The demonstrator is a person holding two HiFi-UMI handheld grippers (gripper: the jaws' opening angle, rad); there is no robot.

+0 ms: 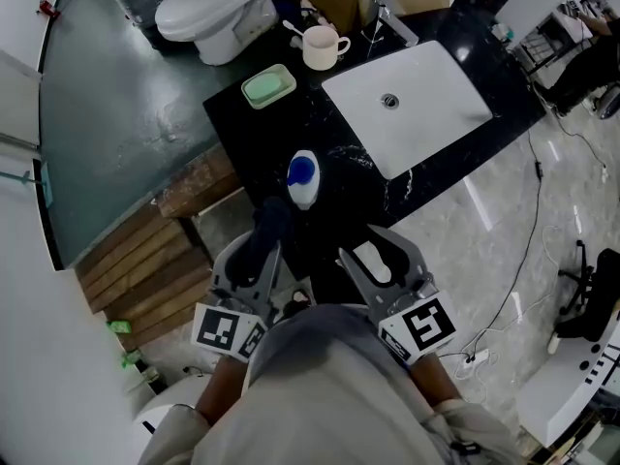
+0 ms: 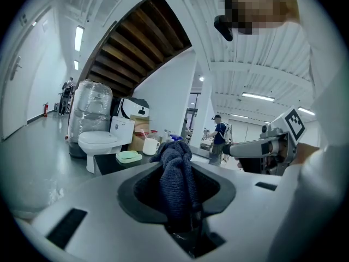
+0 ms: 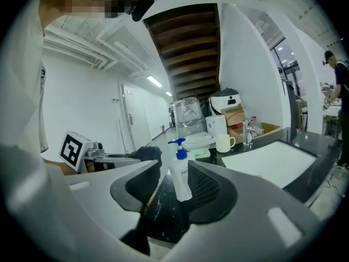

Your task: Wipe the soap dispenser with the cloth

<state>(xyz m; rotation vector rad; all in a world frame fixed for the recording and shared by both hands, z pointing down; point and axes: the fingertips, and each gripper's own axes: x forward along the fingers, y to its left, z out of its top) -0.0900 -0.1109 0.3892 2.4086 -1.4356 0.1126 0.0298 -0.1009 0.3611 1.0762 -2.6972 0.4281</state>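
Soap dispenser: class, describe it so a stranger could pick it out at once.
Find the black counter with the white sink. Left of the sink, at the counter's near edge, stands the soap dispenser. Unlike the green soap dish and white mug behind it, it is an upright bottle with a blue pump.

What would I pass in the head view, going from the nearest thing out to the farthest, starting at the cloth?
dark blue cloth → soap dispenser → green soap dish → white mug → white toilet
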